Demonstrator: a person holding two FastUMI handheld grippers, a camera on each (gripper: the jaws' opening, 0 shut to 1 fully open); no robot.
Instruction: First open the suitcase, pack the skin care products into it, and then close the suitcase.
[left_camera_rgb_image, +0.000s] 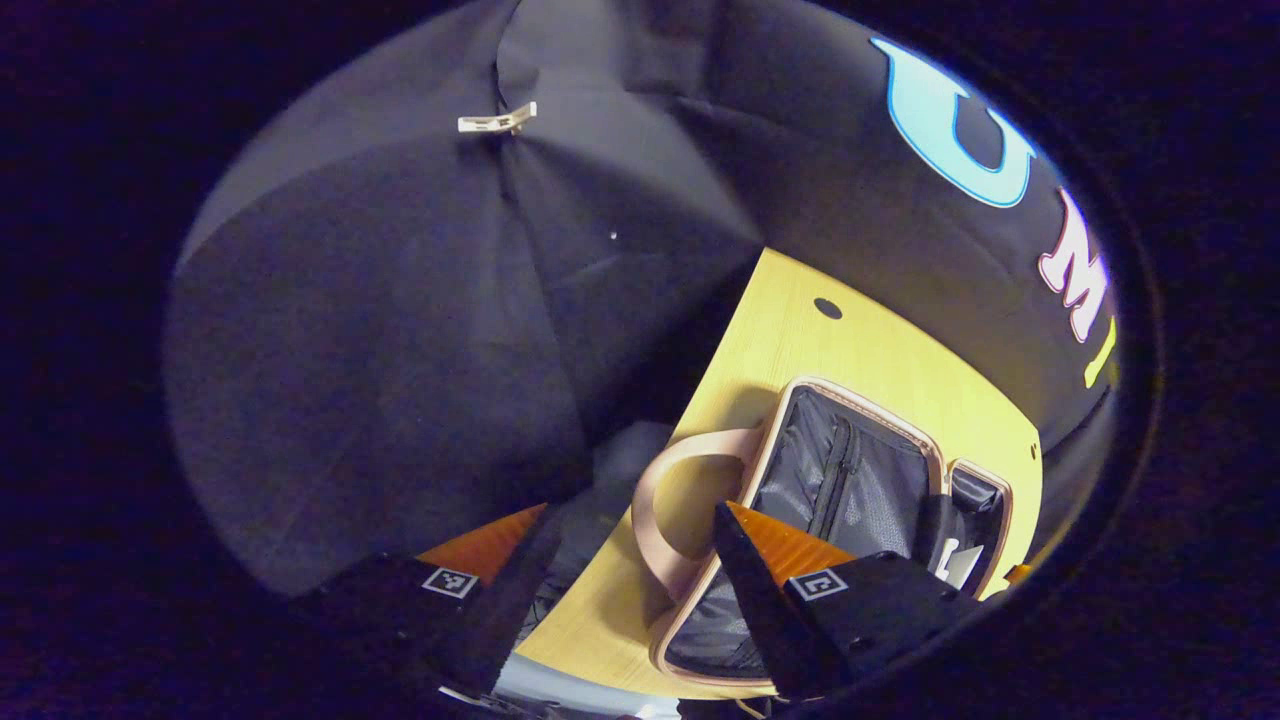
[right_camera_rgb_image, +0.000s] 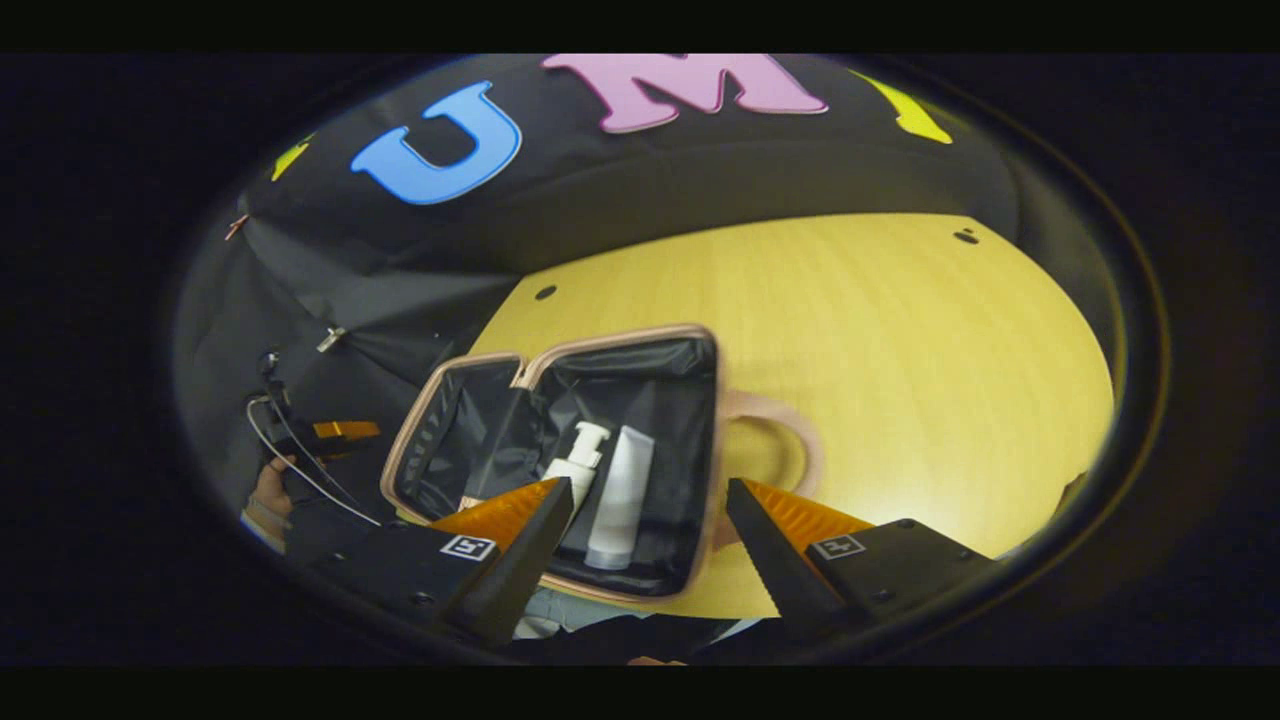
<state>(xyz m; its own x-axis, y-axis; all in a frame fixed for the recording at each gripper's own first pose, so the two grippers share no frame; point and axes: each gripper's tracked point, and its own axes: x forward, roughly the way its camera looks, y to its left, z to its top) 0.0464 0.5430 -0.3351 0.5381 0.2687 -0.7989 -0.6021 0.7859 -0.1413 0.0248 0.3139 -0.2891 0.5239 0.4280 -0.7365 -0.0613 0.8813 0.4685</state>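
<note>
Here the open suitcase (right_camera_rgb_image: 560, 450) lies just beyond the empty, spread right gripper (right_camera_rgb_image: 648, 500).

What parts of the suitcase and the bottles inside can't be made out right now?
- Pump bottle, right gripper view: its body sits behind a finger of the right gripper.
- Suitcase, left gripper view: its near corner is covered by the left gripper.
- Tube: label too small to read.

Open suitcase (right_camera_rgb_image: 640, 345) on yellow table (right_camera_rgb_image: 900, 330)
</note>
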